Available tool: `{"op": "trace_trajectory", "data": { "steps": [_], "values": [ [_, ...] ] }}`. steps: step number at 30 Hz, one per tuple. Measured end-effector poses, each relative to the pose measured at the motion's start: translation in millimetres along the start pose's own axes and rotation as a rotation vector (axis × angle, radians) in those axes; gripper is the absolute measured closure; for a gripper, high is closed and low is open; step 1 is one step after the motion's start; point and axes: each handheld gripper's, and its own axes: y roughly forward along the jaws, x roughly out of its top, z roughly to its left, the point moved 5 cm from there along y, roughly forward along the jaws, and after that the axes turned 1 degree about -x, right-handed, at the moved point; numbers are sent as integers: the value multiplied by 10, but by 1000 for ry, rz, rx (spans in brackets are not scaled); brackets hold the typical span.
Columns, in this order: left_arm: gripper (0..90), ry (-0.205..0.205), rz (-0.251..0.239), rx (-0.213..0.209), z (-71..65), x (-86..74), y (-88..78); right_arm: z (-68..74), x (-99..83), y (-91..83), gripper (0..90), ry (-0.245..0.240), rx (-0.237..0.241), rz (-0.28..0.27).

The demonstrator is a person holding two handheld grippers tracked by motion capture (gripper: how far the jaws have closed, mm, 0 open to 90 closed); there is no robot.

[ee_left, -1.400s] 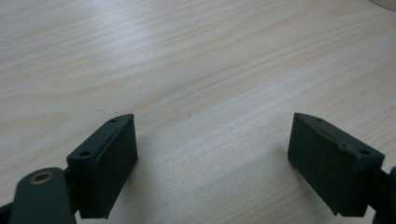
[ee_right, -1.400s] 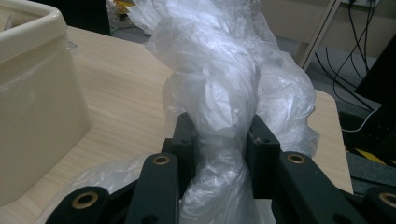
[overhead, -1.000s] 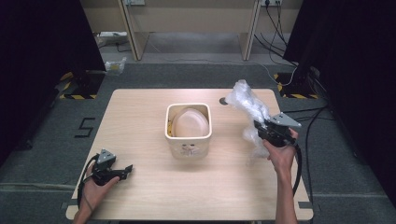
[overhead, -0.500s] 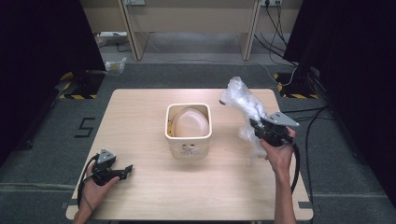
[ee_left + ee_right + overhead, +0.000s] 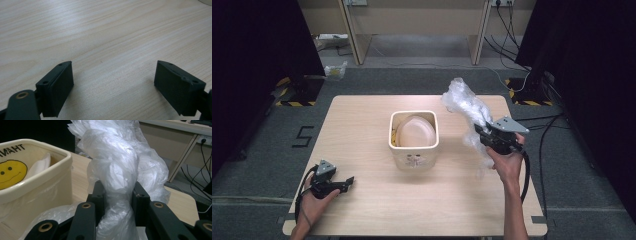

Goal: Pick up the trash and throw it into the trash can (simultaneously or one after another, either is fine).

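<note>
Two jaws of the right claw pinch a bunched clear plastic bag at its waist above the surface, right of the cream tub; its long axis slants up and away toward the far side. Left claw rests spread.

You are working in a lab-style recording space, not a home. Your bare wooden table stands on grey carpet tiles. Black curtains close off nine and three o'clock. Yellow-black hazard tape marks stand bases at ten and two o'clock, and cables trail to a wall socket at one o'clock.
</note>
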Motion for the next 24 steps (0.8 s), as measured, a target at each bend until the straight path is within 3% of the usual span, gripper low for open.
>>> {"op": "trace_trajectory", "data": {
  "steps": [7, 15, 24],
  "values": [
    [148, 0, 0, 0, 1, 0, 0, 48, 64, 29, 701, -3, 18, 2],
    [148, 0, 1, 0, 1, 0, 0, 133, 316, -1, 701, -48, 40, -14],
    [148, -1, -2, 1, 0, 0, 2, 311, 546, 18, 700, -71, 101, -40]
  ]
}}
